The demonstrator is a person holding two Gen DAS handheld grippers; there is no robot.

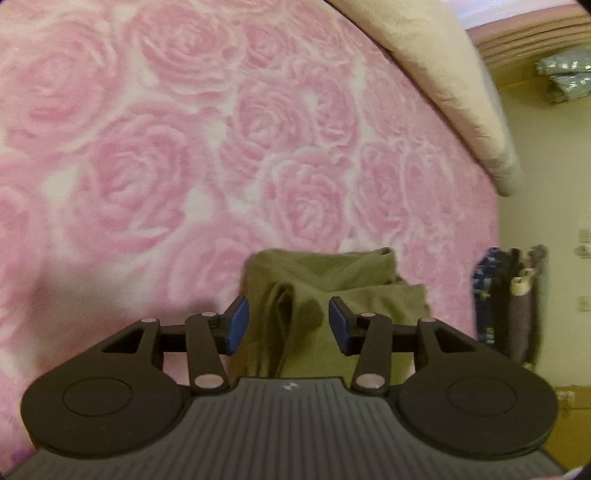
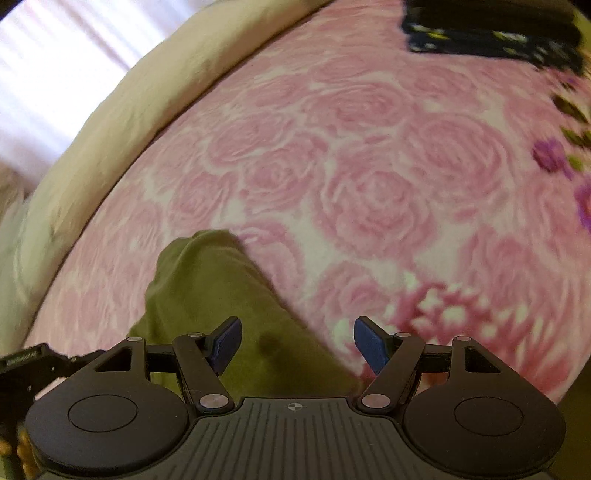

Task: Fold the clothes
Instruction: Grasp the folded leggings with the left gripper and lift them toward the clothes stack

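Note:
An olive green garment (image 1: 332,288) lies folded on the pink rose-patterned blanket (image 1: 184,147), right under my left gripper (image 1: 289,325). The left gripper is open, its blue pads (image 1: 236,325) apart on either side of a raised fold of the cloth. In the right wrist view the same garment (image 2: 214,288) lies below my right gripper (image 2: 297,345), which is open and holds nothing. The blanket also shows in this view (image 2: 369,166).
A cream pillow or duvet (image 1: 443,74) lies along the bed's far edge, also seen in the right wrist view (image 2: 129,110). Dark patterned folded clothes (image 2: 491,33) sit at the far right of the bed. Hanging dark clothes (image 1: 509,302) stand beside the bed.

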